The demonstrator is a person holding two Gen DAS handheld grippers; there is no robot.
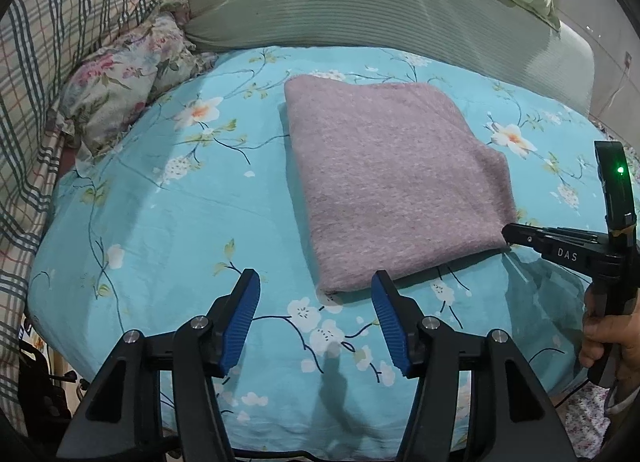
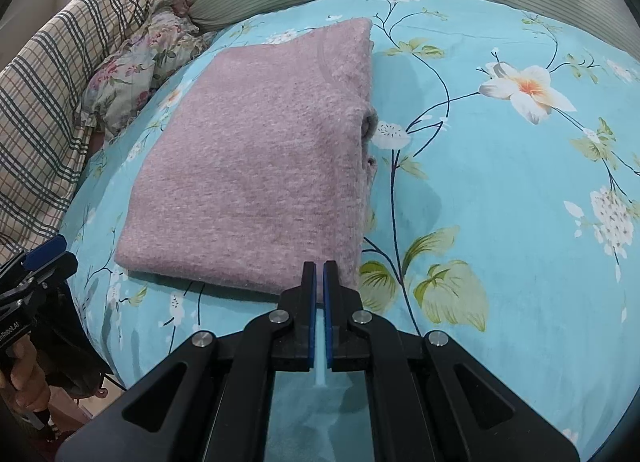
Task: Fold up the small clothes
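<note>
A pink knitted garment [image 1: 400, 182] lies folded into a flat rectangle on the turquoise flowered bedsheet [image 1: 160, 222]. My left gripper [image 1: 315, 278] is open just before the garment's near left corner, and nothing sits between its blue pads [image 1: 240, 322]. In the right wrist view the same garment [image 2: 256, 166] shows stacked layers along its right edge. My right gripper [image 2: 319, 266] is shut, its tips over the garment's near right corner, and I see no cloth between its pads. From the left wrist view the right gripper [image 1: 508, 232] points at that corner from the right.
A plaid quilt [image 1: 52, 62] and a floral pillow [image 1: 120, 82] are piled at the left. Green striped bedding [image 1: 360, 2] runs along the back. A hand [image 1: 608, 338] holds the right gripper's handle. The bed's near edge drops off at lower left [image 2: 100, 362].
</note>
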